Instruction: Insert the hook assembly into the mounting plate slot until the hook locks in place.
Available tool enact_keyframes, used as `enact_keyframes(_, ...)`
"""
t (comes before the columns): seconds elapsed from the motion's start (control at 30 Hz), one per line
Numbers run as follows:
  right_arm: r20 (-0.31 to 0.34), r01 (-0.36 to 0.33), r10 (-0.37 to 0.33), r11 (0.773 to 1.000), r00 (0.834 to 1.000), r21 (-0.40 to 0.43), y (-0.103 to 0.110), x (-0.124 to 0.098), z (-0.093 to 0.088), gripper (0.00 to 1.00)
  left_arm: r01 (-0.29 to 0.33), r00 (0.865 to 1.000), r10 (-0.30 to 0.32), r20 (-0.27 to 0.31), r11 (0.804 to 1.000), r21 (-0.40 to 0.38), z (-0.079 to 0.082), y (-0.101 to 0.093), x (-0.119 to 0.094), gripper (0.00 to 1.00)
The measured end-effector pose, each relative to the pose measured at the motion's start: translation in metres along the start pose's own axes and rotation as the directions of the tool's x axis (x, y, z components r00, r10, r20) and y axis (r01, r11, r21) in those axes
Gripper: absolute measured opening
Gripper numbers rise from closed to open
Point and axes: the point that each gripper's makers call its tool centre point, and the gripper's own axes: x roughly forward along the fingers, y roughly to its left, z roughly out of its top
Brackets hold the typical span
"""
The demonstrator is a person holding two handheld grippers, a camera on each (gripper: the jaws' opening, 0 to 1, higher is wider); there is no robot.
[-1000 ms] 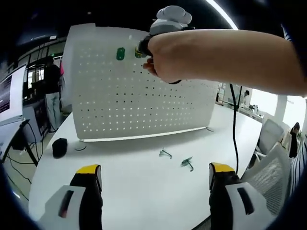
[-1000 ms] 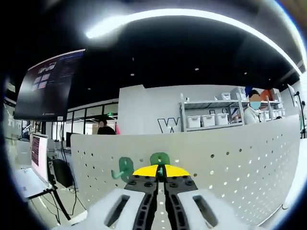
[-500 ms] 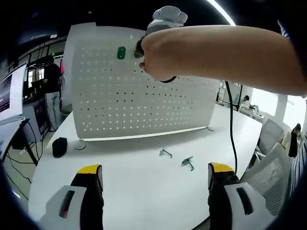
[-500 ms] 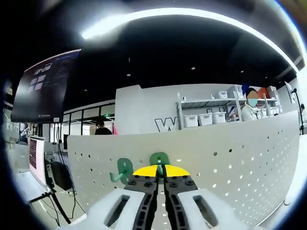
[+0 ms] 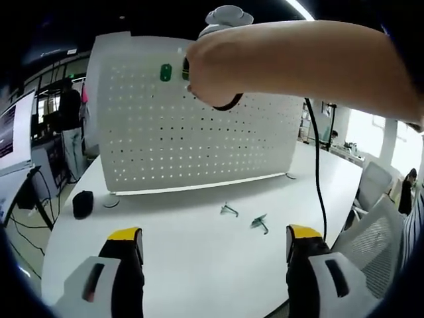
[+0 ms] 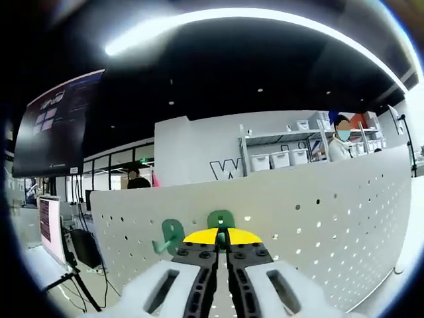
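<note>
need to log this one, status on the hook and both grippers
Right gripper shut on green hook at the pegboard top edge. Left gripper open, low over table. Second hook already hung; two spares on table.

Right tool (image 6: 222, 236) clamped on green hook (image 6: 220, 219), at white pegboard (image 6: 318, 218)

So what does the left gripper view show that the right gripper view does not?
Left gripper view: the white table, two loose hooks lying on it, a black object near its edge, the open left gripper, and the person's hand. Right gripper view: shelves with bins, and the right gripper shut on a green hook. Both: the pegboard and a mounted green hook.
</note>
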Motion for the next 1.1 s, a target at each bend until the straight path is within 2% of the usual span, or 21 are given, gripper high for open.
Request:
enact_keyframes(0.2,-0.012,-0.001,0.0,0.999,1.0,-0.033,0.0,0.0,-0.005,0.01,0.002,1.0,-0.002,-0.004,1.0,0.003,-0.001,-0.001,0.0,0.91)
enact_keyframes(0.63,-0.038,-0.009,0.009,1.0,0.999,-0.014,-0.002,0.002,-0.007,0.02,-0.001,1.0,0.001,-0.012,1.0,0.009,-0.002,0.0,0.0,0.91)
enact_keyframes(0.97,-0.105,-0.082,0.081,0.997,0.991,-0.004,0.003,0.003,-0.006,0.07,0.004,1.0,-0.004,-0.022,1.0,0.016,-0.004,-0.002,0.001,0.91)
enact_keyframes(1.1,-0.089,-0.101,0.1,0.995,0.991,-0.007,0.007,0.002,0.004,0.12,0.002,1.0,-0.002,-0.022,1.0,0.015,-0.003,-0.001,0.001,0.9)
